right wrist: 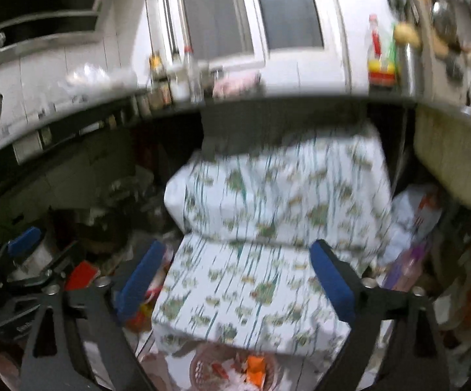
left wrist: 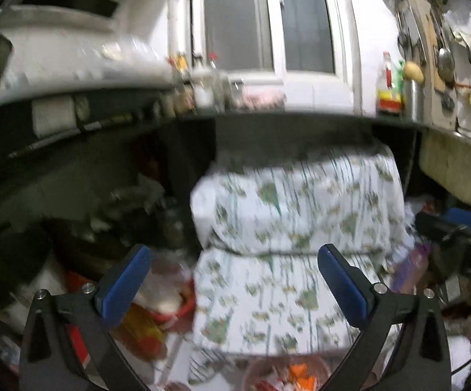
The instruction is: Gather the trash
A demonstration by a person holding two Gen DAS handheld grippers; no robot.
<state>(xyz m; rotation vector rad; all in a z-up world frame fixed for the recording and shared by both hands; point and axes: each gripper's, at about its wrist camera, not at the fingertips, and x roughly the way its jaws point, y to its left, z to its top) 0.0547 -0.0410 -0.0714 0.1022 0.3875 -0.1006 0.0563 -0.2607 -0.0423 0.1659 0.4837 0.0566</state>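
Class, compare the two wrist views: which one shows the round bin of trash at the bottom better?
The right wrist view: the bin of trash shows more of its rim and its orange and white scraps. In the left wrist view it sits lower, cut off more by the picture's edge.

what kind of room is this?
Most likely a cramped home kitchen. A counter runs below a window, with sauce bottles on it, ladles hanging on the wall, and a cloth-covered bulky item stored underneath.
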